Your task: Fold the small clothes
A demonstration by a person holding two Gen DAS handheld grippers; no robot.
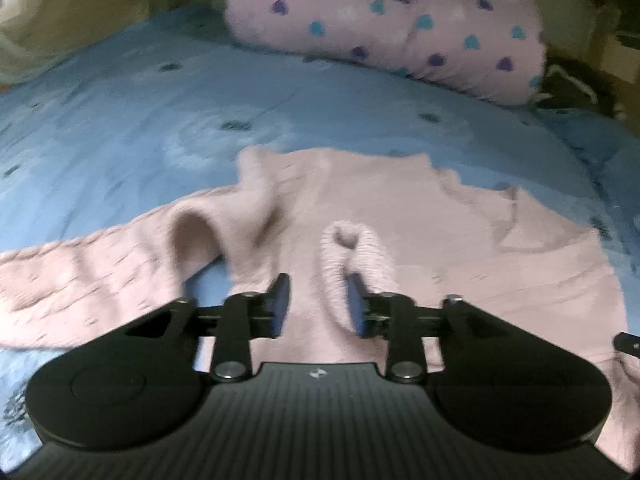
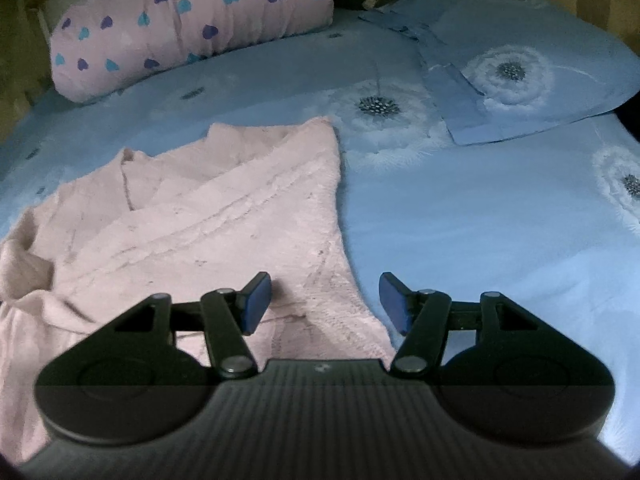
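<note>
A small pink fluffy sweater [image 1: 400,208] lies on the blue bedsheet [image 1: 160,120]. One sleeve trails off to the left in the left wrist view. The other sleeve's ribbed cuff [image 1: 352,248] curls up against the inner side of the right finger of my left gripper [image 1: 318,304]. The jaws stand apart and the left pad is clear of the cloth, so this gripper is open. In the right wrist view the sweater [image 2: 220,220] shows a sleeve folded slantwise over the body. My right gripper [image 2: 325,304] hovers open over the sweater's right edge, holding nothing.
A pink roll with blue and purple hearts [image 1: 384,28] [image 2: 192,28] lies at the back of the bed. A blue pillow with a dandelion print [image 2: 520,60] sits at the back right. Dark cloth [image 1: 572,88] lies beside the roll. Bare sheet [image 2: 480,220] stretches right of the sweater.
</note>
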